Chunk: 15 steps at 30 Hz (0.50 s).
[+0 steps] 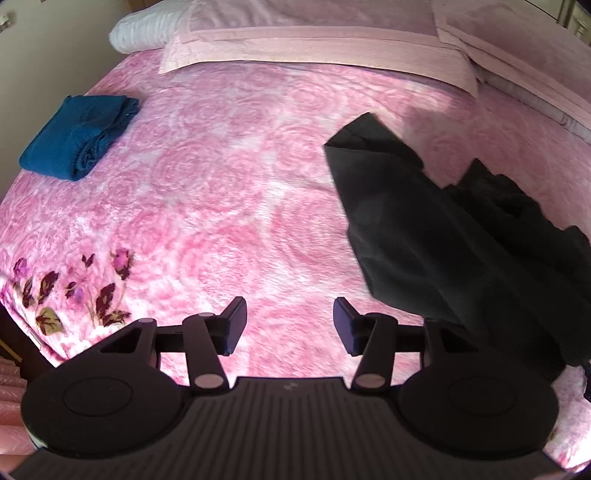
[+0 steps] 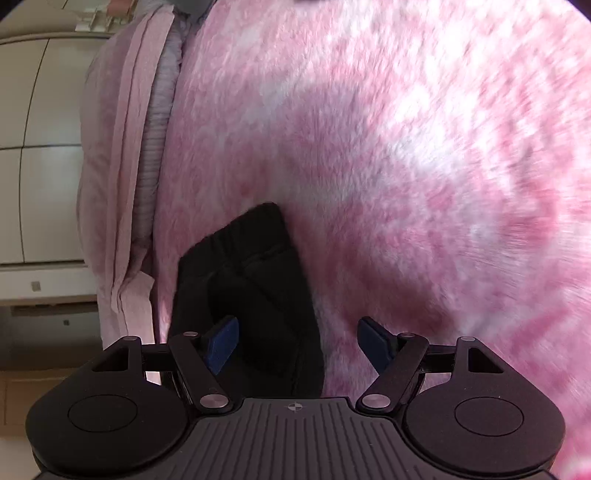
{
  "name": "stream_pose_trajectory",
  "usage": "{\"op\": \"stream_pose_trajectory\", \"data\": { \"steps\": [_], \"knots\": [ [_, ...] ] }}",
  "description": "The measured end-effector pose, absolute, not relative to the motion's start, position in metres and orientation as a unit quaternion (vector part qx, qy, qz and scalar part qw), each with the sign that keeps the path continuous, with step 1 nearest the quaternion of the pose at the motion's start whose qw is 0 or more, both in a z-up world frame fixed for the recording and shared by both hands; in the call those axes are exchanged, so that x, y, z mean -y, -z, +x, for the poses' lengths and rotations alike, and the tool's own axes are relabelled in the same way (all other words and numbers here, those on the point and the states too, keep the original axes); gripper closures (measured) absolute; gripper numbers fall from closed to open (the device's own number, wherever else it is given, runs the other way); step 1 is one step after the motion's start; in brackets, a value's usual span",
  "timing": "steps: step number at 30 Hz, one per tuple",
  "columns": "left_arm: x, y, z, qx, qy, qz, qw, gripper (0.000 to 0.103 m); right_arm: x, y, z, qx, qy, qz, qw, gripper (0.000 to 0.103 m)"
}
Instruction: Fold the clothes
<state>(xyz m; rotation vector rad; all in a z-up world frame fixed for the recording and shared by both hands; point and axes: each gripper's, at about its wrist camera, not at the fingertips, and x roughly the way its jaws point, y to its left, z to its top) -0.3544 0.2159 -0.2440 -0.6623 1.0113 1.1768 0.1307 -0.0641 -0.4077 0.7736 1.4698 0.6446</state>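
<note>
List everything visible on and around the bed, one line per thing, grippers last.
fuzzy pink rose-patterned blanket: one, pink and white, covers the bed.
folded blue knit garment: one, blue, far left on the blanket.
crumpled black garment: one, black, right side of the blanket, unfolded.
pale pink pillows: at least two, light pink, at the head of the bed.
white ribbed pillow: one, white, behind the pink pillows, left.
cream cabinet doors: cream, beside the bed.
left gripper: one, black, open above the blanket.
right gripper: one, black, open at the black garment's edge.
</note>
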Motion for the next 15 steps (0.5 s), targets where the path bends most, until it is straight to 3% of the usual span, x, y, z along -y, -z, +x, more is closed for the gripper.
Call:
{"op": "stream_pose_trajectory", "data": {
  "steps": [4,5,6,8,10,15],
  "knots": [
    [-0.226,0.256,-0.36,-0.439,-0.529,-0.309,0.657,0.055,0.052,0.417,0.128,-0.627,-0.321,0.332,0.627,0.029],
    [-0.229,0.259,-0.361,-0.435,-0.531,-0.314,0.656,0.055,0.049,0.418,0.126,-0.628,-0.329,0.33,0.623,0.037],
    [-0.232,0.262,-0.362,-0.432,-0.533,-0.32,0.654,0.055,0.045,0.421,0.127,-0.634,-0.341,0.33,0.611,0.068],
    [-0.243,0.266,-0.363,-0.417,-0.532,-0.339,0.654,0.055,0.037,0.424,0.128,-0.652,-0.343,0.315,0.598,0.076],
    [-0.257,0.268,-0.364,-0.398,-0.53,-0.361,0.656,0.055,0.032,0.419,0.128,-0.647,-0.355,0.302,0.604,0.096],
    [-0.313,0.272,-0.357,-0.357,-0.527,-0.398,0.66,0.05,0.055,0.389,0.135,-0.612,-0.351,0.33,0.627,0.098]
  ]
}}
